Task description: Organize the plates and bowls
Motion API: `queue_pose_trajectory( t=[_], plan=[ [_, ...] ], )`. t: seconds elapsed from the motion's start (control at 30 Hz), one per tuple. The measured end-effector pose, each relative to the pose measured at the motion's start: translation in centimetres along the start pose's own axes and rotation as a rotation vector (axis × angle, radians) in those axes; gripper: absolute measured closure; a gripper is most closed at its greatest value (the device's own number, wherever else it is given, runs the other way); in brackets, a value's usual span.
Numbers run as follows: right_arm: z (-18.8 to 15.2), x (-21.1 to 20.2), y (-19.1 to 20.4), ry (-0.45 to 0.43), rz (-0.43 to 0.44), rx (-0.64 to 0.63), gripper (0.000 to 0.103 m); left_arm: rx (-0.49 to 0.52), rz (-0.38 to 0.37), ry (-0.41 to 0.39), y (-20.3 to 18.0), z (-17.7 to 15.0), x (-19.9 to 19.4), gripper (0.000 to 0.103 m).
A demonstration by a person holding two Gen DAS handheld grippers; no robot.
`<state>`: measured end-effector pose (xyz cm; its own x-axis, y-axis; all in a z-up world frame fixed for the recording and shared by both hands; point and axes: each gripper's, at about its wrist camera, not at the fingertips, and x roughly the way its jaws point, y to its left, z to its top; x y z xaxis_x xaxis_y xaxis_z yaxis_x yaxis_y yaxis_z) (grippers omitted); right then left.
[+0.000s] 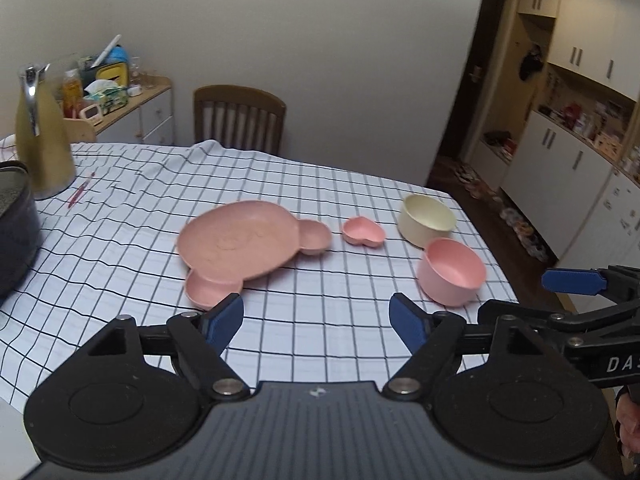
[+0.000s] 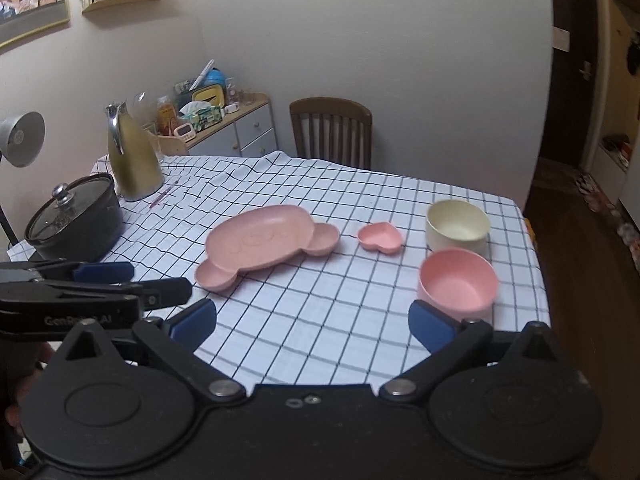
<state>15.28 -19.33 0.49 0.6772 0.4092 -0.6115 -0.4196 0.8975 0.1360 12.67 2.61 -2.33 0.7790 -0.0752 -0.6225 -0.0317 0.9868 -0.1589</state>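
A pink bear-shaped plate (image 1: 240,244) (image 2: 260,240) lies mid-table on the checked cloth. Right of it sits a small pink heart-shaped dish (image 1: 363,232) (image 2: 379,238). Further right stand a cream bowl (image 1: 427,220) (image 2: 457,230) and, nearer to me, a pink bowl (image 1: 452,271) (image 2: 458,284). My left gripper (image 1: 316,322) is open and empty, held above the table's near side, short of the plate. My right gripper (image 2: 312,322) is open and empty, its right finger close to the pink bowl. Each gripper shows at the edge of the other's view.
A dark lidded pot (image 2: 76,220) and a gold jug (image 2: 134,160) stand at the table's left. A red pen (image 2: 162,196) lies by the jug. A wooden chair (image 2: 332,132) stands behind the table. The table's right edge (image 2: 532,248) drops to the floor.
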Motion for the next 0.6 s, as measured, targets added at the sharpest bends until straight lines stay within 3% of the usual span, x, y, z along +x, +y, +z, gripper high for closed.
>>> queue_pose_trajectory(
  t=[0.2,0.6],
  plan=[
    [2.7,5.2,-0.6,0.031,0.029,-0.026,0.001,-0.062,0.086,0.021,1.9,2.0,3.5,0.021],
    [8.0,16.1,-2.4,0.128,0.064,-0.044,0.002,-0.243,0.202,0.145,6.7,5.1,11.1,0.021]
  ],
)
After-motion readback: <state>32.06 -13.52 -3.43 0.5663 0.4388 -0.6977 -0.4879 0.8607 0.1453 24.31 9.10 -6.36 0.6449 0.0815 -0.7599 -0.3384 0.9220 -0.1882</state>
